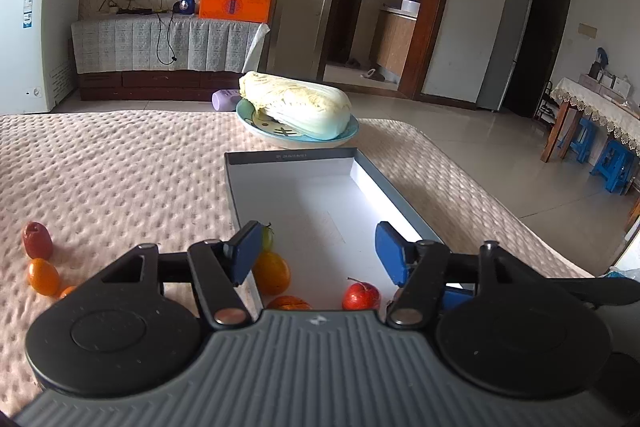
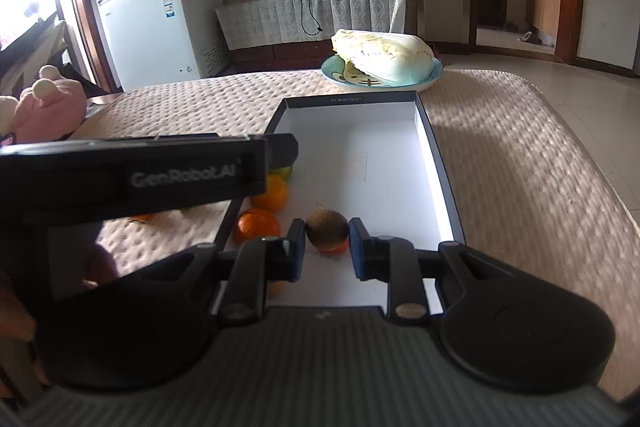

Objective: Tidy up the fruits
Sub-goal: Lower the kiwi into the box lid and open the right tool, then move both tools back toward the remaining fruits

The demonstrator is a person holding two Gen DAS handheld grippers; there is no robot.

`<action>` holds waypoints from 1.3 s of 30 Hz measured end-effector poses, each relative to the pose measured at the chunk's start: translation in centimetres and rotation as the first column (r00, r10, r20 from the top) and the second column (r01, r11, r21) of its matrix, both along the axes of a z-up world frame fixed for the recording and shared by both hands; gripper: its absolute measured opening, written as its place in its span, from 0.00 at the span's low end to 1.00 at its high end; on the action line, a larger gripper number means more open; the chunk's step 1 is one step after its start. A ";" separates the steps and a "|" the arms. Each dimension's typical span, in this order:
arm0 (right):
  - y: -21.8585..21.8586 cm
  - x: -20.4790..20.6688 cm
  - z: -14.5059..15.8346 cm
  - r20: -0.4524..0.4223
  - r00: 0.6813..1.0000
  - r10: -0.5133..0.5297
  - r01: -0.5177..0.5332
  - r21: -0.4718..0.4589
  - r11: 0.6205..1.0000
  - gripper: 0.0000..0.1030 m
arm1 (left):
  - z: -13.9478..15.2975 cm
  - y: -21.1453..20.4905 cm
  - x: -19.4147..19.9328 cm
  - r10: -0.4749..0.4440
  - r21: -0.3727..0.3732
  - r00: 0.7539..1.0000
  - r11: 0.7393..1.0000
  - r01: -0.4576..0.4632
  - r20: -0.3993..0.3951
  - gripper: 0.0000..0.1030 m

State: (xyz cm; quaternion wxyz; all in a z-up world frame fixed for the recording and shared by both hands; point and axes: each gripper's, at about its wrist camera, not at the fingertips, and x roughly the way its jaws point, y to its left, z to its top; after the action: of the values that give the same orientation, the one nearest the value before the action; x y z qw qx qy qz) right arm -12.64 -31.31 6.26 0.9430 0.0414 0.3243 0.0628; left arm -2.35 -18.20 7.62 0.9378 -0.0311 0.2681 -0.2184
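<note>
A shallow grey-rimmed box [image 1: 296, 155] with a white floor lies on the dimpled pink cover. Along its left side sit an orange [image 1: 272, 273], a green fruit [image 1: 267, 237] and a tangerine [image 1: 288, 303]. A red fruit [image 1: 361, 295] rests on the floor near the close end. My left gripper [image 1: 320, 253] hangs open above that end with nothing between its fingers. My right gripper [image 2: 328, 247] is shut on a brown round fruit [image 2: 326, 227] just over the box floor [image 2: 384, 163]. Outside the box on the left lie a red fruit [image 1: 37, 239] and an orange [image 1: 43, 277].
A cabbage [image 1: 296, 105] lies on a blue plate [image 1: 352, 135] just past the box's far end. A pink plush toy [image 2: 44, 107] sits at the cover's left edge. The cover drops off to tiled floor on the right. The left gripper's black casing [image 2: 160, 179] crosses the right wrist view.
</note>
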 end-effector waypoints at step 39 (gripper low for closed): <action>3.0 2.3 0.6 0.115 0.986 -0.118 0.114 0.035 0.993 0.44 | 1.5 9.5 -0.6 0.133 0.026 0.991 0.991 -0.133 0.007 0.73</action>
State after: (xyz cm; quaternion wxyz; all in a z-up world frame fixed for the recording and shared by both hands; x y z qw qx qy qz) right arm -10.35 -28.30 6.82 0.9617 0.0700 0.2647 0.0148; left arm -2.97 -8.71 9.13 0.9513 -0.0360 0.2659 -0.1518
